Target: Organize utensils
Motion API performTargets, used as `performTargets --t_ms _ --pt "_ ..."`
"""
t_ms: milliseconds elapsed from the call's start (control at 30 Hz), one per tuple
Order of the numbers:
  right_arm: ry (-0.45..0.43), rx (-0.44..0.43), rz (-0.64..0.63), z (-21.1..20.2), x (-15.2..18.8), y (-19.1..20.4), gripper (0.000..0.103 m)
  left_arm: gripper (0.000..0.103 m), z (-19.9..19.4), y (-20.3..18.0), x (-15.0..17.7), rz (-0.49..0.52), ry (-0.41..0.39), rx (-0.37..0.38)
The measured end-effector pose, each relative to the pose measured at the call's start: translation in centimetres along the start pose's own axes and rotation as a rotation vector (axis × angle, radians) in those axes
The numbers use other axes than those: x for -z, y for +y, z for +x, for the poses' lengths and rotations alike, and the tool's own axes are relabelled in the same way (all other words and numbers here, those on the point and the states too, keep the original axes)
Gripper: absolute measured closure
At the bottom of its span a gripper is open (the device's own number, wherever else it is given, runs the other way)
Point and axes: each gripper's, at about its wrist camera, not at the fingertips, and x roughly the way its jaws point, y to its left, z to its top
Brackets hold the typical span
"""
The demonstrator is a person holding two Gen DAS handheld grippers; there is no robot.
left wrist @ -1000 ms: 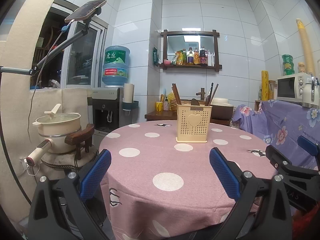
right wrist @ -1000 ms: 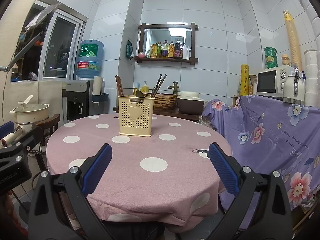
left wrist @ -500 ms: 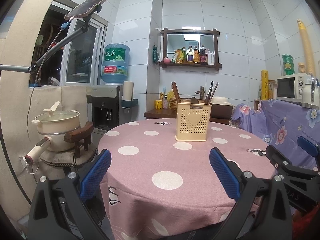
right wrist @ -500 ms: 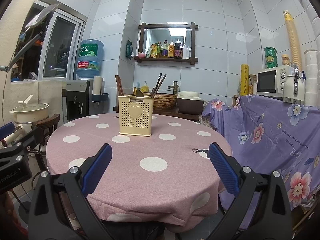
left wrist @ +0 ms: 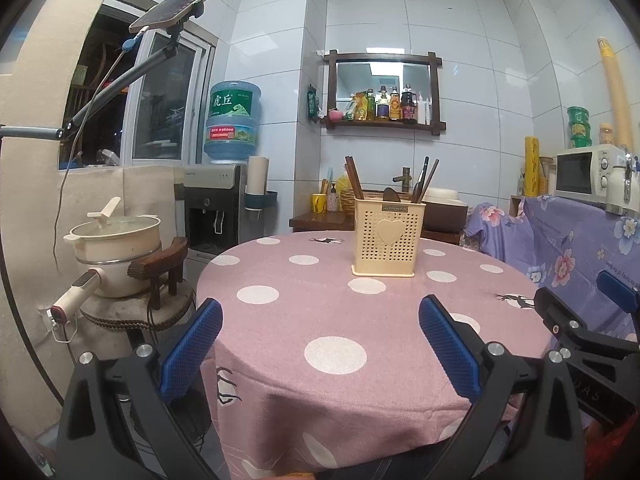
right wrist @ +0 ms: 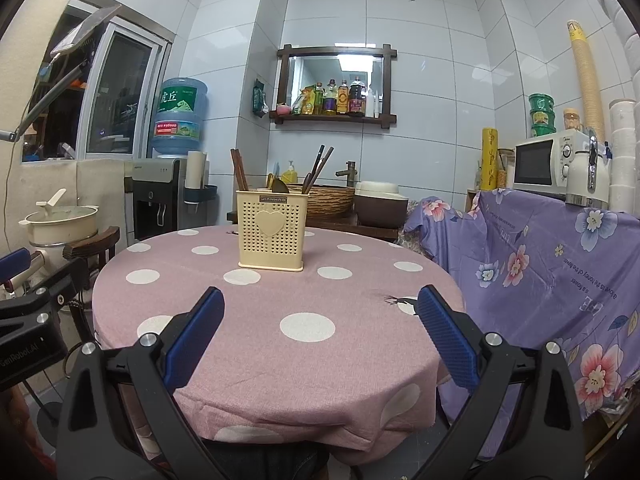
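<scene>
Utensils [left wrist: 420,178] stand in a cream holder [left wrist: 386,236] mid-table [left wrist: 280,320]; left gripper [left wrist: 320,344] and right gripper [right wrist: 320,332] gape empty.

The left gripper [left wrist: 320,340] is held level, jaws spread wide and empty, blue pads [left wrist: 191,354] pointing toward 12 o'clock. The right gripper [right wrist: 320,338] sits likewise, apparently alongside at 3 o'clock.

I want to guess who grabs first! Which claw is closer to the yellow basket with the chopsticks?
Too close to call. The left claw and the right claw both hang open at the table's near edge, well short of the utensil holder, which appears almost the same size in both views.
</scene>
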Motion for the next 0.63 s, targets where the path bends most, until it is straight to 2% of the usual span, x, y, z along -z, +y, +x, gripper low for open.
performTargets --t_ms 633 --pt "0.008 -0.003 0.001 0.25 0.24 -0.02 0.007 0.005 0.54 0.22 0.19 -0.009 0.037 -0.027"
